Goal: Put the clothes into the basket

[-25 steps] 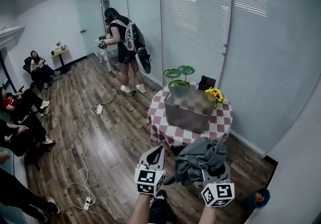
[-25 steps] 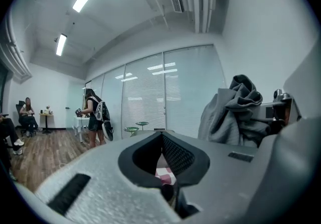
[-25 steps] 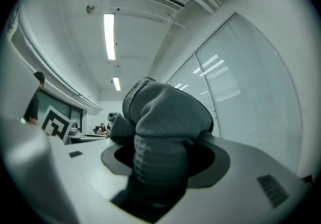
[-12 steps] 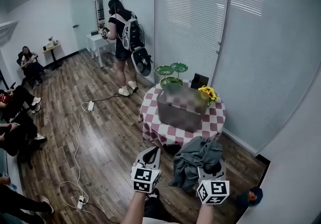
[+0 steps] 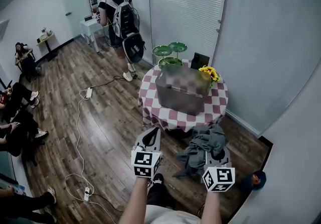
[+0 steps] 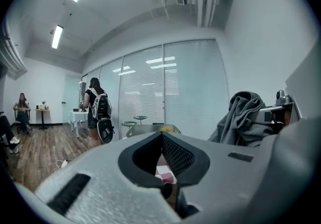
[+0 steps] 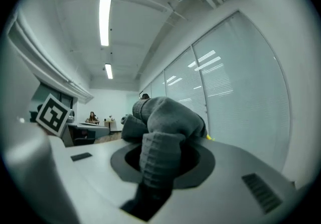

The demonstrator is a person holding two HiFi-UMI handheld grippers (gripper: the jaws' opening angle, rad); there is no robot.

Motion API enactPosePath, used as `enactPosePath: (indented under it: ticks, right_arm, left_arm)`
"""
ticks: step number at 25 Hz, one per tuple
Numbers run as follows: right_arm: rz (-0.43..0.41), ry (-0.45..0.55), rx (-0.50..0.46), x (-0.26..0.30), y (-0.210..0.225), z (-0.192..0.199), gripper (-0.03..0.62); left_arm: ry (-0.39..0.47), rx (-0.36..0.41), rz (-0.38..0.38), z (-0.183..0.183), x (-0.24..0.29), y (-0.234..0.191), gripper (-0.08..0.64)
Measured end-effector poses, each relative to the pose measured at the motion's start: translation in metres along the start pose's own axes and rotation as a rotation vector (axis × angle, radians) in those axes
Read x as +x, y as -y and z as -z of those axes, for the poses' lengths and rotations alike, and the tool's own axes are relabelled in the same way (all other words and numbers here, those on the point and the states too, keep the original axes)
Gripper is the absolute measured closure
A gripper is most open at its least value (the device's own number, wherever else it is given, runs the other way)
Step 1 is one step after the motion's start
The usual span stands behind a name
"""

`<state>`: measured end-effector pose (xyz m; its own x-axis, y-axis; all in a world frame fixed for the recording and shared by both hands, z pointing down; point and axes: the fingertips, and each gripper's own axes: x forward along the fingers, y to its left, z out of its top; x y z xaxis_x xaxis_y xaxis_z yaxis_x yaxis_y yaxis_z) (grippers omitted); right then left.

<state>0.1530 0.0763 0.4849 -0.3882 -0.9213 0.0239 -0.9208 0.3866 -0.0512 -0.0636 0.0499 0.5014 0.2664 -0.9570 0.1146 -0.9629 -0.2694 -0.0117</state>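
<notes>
Wood floor [image 5: 100, 117], checked counter [image 5: 150, 108] with basket [image 5: 180, 95]. Left gripper [image 5: 151, 136]: jaws together. Right gripper [image 5: 214, 155]: jaws just closing, clamped on grey garment [image 5: 203, 143].

The floor [image 5: 105, 112] is of dark wood planks. Tall glass panels with closed blinds [image 5: 183, 7] stand along the right side. A round counter [image 5: 216, 103] wears a red-and-white checked cloth. A white cable [image 5: 76, 132] lies across the floor. Long ceiling lamps [image 7: 104, 14] are lit.
</notes>
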Motion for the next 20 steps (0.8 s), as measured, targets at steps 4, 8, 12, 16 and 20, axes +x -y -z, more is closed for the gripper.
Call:
enactPosePath:
  ticks: [4,8,12,16,20]
  right_arm:
    - [0.006,0.025,-0.005,0.005,0.000,-0.011,0.499]
    - [0.009,0.017,-0.014,0.013,-0.003,-0.011,0.499]
    - [0.017,0.019,-0.015,0.018,-0.001,-0.013,0.499]
    - [0.021,0.021,-0.020,0.025,0.002,-0.017,0.499]
    - [0.024,0.025,-0.032,0.033,0.002,-0.022,0.499]
  left_arm:
    - [-0.013,-0.021,0.015,0.013,0.005,-0.003,0.546]
    - [-0.044,-0.029,0.034,0.026,0.015,0.000,0.546]
    - [-0.047,-0.012,0.048,0.023,0.024,0.003,0.546]
    - [-0.038,-0.007,0.038,0.013,0.032,0.000,0.546]
    - [-0.039,-0.004,0.049,0.014,0.043,0.000,0.546]
